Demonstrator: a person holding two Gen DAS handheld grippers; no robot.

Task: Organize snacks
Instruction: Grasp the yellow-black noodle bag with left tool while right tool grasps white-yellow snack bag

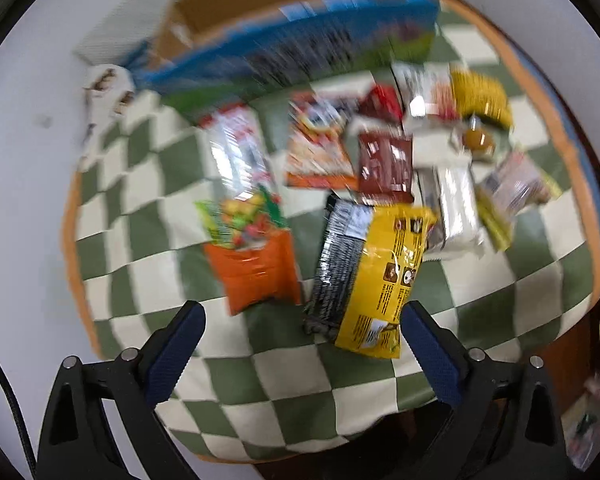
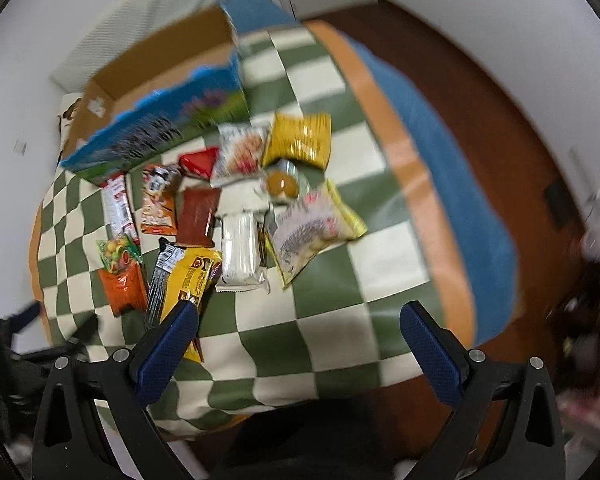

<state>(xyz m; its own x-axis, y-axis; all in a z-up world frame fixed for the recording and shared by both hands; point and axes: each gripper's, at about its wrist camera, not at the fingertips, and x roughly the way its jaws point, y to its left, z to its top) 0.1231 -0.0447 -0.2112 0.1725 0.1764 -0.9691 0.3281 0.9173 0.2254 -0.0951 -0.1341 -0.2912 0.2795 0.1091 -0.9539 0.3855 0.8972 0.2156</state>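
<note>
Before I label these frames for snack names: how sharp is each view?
Left wrist: heavy motion smear, the yellow packet and cardboard box unreadable. Right wrist: milder blur, the orange packet clearer. Both bend the checkered cloth by fisheye.

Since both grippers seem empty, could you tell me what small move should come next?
Probably lower the left gripper onto the yellow packet: its fingers are open with nothing between them, the packet lies nearest, and the open cardboard box waits behind the snacks.
</note>
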